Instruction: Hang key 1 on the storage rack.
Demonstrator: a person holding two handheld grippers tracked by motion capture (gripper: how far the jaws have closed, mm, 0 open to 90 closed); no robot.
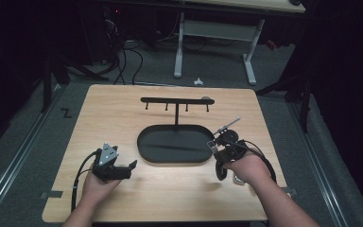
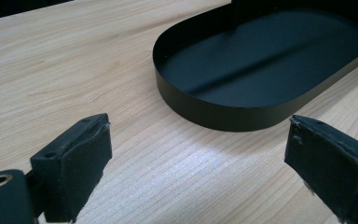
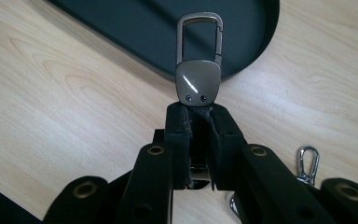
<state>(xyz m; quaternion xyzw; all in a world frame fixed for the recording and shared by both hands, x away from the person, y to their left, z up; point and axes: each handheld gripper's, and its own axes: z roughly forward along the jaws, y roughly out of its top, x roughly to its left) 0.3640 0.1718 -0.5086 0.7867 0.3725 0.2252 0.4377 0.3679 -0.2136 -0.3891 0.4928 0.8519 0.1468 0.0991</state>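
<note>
**Metal key clip pinched by its flat tab, near the tray's right end**

While the left gripper (image 1: 131, 165) rests low on the table (image 1: 113, 109) with its jaws spread and nothing between the pads (image 2: 81, 163), it plays no part in the hold; in the left gripper view the bare wood lies between them and the black oval tray (image 2: 205, 112) sits just ahead.

At the middle of the table stands that tray, with a black T-shaped hook rack (image 1: 177, 101) rising from its far side, four small pegs hanging off the bar.

Farther right, the right gripper (image 3: 198, 109) is clenched on a key clip (image 3: 198, 79), a small grey metal piece with a carabiner loop at the top and a rounded flat tab with two screws below. The pads bite the lower edge of that tab, so the loop stands free above the jaws, over the tray's rim. It looks light, stiff and smooth, so I would expect it to pivot or slide in a narrow pinch; a hold across the flat faces of the tab seems the safest, leaving the loop clear for a peg. A second clip (image 3: 307, 163) lies on the wood just beside the gripper.
</note>
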